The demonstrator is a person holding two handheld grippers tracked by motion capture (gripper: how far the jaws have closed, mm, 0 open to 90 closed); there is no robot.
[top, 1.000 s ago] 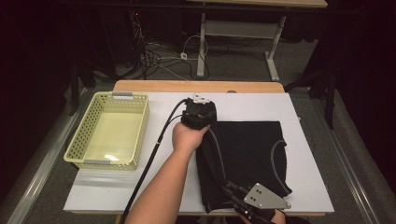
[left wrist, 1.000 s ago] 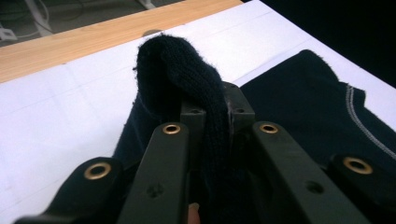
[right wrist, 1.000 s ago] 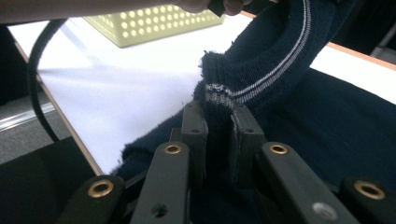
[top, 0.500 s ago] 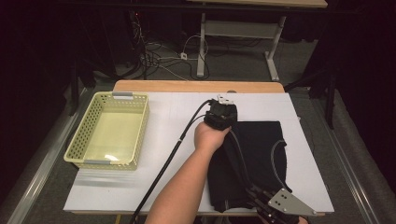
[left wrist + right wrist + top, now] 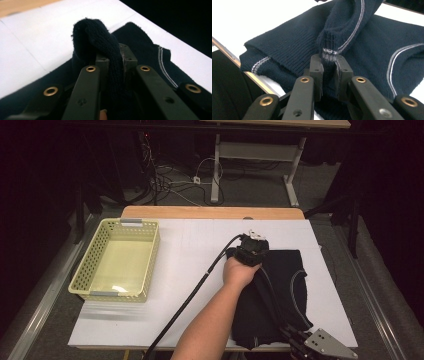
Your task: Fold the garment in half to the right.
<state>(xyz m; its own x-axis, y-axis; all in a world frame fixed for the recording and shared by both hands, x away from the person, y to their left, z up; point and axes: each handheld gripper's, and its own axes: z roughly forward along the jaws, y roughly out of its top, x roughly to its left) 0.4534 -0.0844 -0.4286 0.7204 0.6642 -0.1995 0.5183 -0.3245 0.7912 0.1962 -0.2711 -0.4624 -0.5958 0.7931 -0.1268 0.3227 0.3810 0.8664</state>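
Between the left gripper's [image 5: 113, 62] black jaws, a bunched fold of the dark navy sweater [image 5: 280, 295] is pinched tight; in the left gripper view the knit rises above the pads in a rounded hump and drapes back over them. The right gripper [image 5: 328, 67] is likewise clamped on the garment, its jaws nearly together on a ribbed edge crossed by two pale stripes, probably a cuff or hem, though the close view leaves that unsure.

From the high view, the left gripper [image 5: 251, 249] sits at the far left corner of the sweater, with the person's hand [image 5: 241, 271] behind it and the forearm reaching in from the bottom edge; a black cable [image 5: 200, 285] trails back from it across the table. The right gripper [image 5: 320, 346] is at the near right corner of the garment, by the table's near edge, its grey three-cornered plate showing.

The sweater lies on the right half of the white tabletop [image 5: 200, 250], partly folded, with thin pale lines curving across it. Well apart to the left stands a pale yellow perforated basket [image 5: 87, 265].
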